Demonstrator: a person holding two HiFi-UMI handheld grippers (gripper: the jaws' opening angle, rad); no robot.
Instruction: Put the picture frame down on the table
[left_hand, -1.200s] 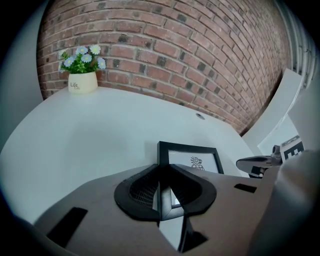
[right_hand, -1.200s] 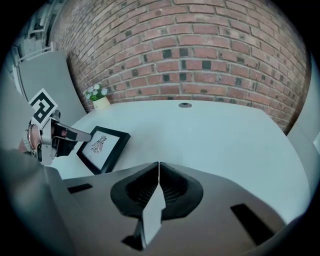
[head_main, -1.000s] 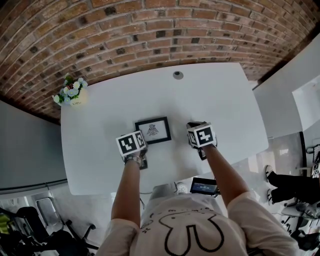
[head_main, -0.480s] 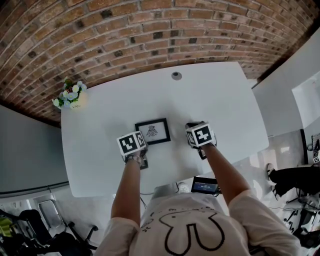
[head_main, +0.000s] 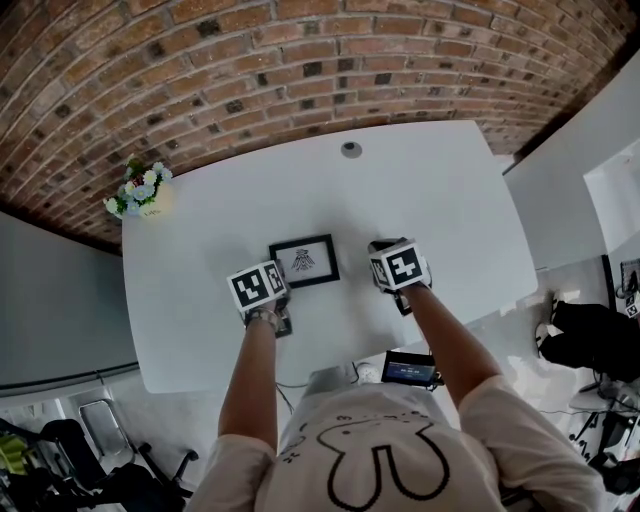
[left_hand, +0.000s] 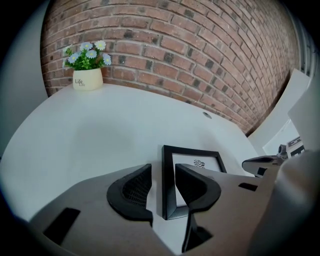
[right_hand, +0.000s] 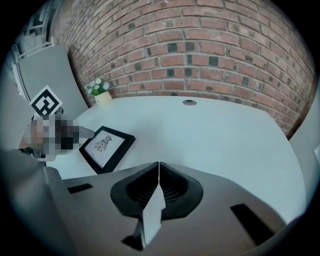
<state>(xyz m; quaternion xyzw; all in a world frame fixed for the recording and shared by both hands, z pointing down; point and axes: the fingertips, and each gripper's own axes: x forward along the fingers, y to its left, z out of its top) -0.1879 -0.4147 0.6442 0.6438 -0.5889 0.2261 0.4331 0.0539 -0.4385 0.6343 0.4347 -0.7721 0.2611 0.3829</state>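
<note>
Left claw (left_hand: 163, 170) just opened astride picture frame (head_main: 303, 261), flat, long axis crosswise

a smooth, matt white table (head_main: 440, 200) and a rough red brick wall (head_main: 300, 70) with pale mortar. the picture frame (head_main: 303, 261) has a smooth black satin moulding round a white paper print. the right gripper (right_hand: 158, 170) is matt grey plastic with ribbed black pads (right_hand: 175, 187). the flower pot (left_hand: 87, 79) looks smooth, cream and faintly glossy.
</note>
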